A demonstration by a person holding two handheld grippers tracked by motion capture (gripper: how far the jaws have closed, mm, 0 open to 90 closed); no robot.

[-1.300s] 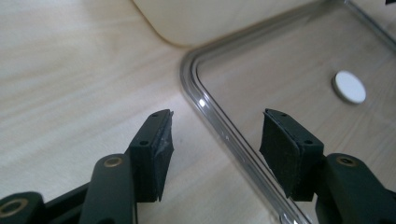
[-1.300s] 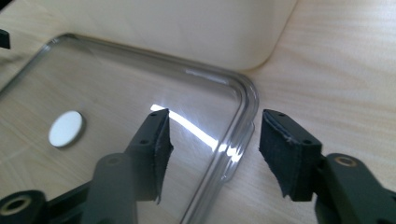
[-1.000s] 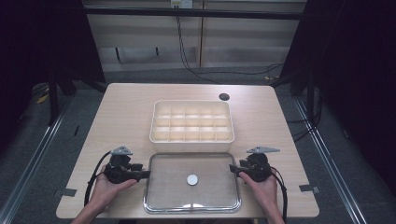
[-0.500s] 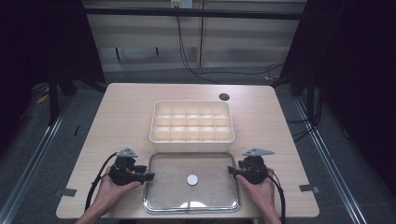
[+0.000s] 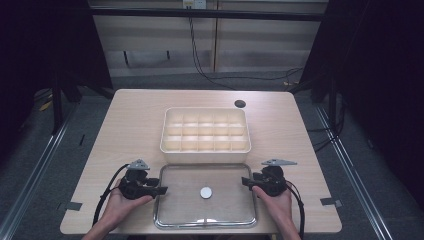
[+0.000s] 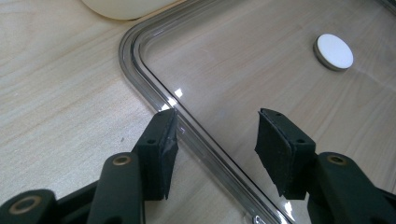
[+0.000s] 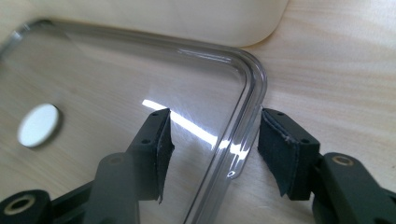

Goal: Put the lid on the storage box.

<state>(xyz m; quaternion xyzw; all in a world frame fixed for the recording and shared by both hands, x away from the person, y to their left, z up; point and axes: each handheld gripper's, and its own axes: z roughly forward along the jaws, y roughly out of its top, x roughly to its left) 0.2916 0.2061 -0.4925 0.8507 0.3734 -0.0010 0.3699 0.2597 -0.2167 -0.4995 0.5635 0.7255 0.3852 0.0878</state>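
Note:
A clear plastic lid lies flat on the wooden table near its front edge, with a white round disc at its middle. My left gripper lies at the lid's left edge. In the left gripper view the left gripper stands open astride the lid's rim; its jaws have just been closing. My right gripper lies at the lid's right edge. The right gripper also straddles the rim, open, and its jaws have just been opening. Neither gripper's pads press on the rim.
A cream box divided into several compartments stands just behind the lid, all of them bare. A small dark round spot marks the table's back right. The table's front edge lies close under both hands.
The left gripper has edged slightly toward the lid's left rim. The right hand has kept still. The lid and the disc have not moved.

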